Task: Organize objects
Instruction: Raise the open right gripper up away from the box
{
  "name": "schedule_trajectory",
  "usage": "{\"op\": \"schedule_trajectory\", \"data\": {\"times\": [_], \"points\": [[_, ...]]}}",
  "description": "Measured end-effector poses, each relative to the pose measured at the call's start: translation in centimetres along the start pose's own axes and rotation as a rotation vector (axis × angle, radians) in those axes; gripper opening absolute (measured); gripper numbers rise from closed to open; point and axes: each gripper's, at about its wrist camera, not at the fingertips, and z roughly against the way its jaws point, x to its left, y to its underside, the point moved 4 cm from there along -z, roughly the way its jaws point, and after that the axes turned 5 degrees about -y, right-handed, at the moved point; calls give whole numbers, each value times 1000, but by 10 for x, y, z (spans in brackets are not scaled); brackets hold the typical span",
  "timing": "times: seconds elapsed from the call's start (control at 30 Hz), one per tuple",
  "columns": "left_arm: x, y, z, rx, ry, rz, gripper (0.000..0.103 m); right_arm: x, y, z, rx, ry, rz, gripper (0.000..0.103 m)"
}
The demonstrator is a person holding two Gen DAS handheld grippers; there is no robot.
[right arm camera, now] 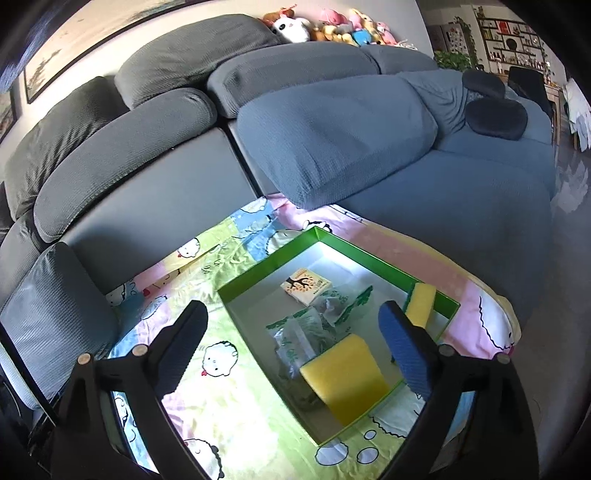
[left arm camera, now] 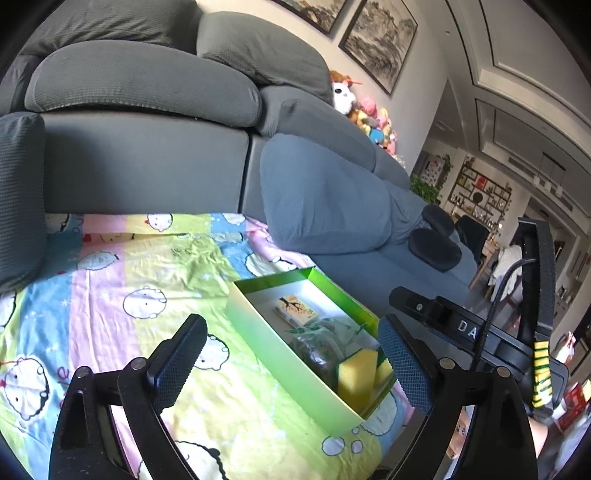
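A green box [left arm camera: 291, 363] [right arm camera: 258, 325] stands open on the patterned cloth. Inside lie a small card pack with a tree picture [left arm camera: 295, 312] [right arm camera: 306, 287], clear plastic bags with green print [left arm camera: 325, 343] [right arm camera: 306, 332] and two yellow sponges [left arm camera: 357, 376] [right arm camera: 345, 376] [right arm camera: 421, 302]. My left gripper [left arm camera: 291, 362] is open and empty, above the box's near side. My right gripper [right arm camera: 291, 354] is open and empty, above the box. The right gripper's body [left arm camera: 480, 339] shows at the right of the left wrist view.
The box sits on a pastel cartoon cloth [left arm camera: 129, 288] [right arm camera: 229, 406] in front of a grey sofa [left arm camera: 147, 166] [right arm camera: 332, 129] with big cushions. Plush toys [left arm camera: 365, 110] [right arm camera: 332, 26] line the sofa back. Two dark pads [left arm camera: 436, 243] [right arm camera: 495, 110] lie on the sofa seat.
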Motion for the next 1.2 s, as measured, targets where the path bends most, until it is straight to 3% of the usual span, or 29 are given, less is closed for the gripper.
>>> {"op": "schedule_trajectory", "data": {"times": [0.37, 0.63, 1.2], "points": [[15, -1, 9, -7, -33, 10, 100, 27, 3, 17, -41, -22, 59, 94], [24, 0, 12, 8, -42, 21, 101, 38, 5, 30, -70, -1, 94, 101], [27, 5, 14, 30, -11, -27, 102, 45, 8, 45, -78, 94, 141, 101]]}}
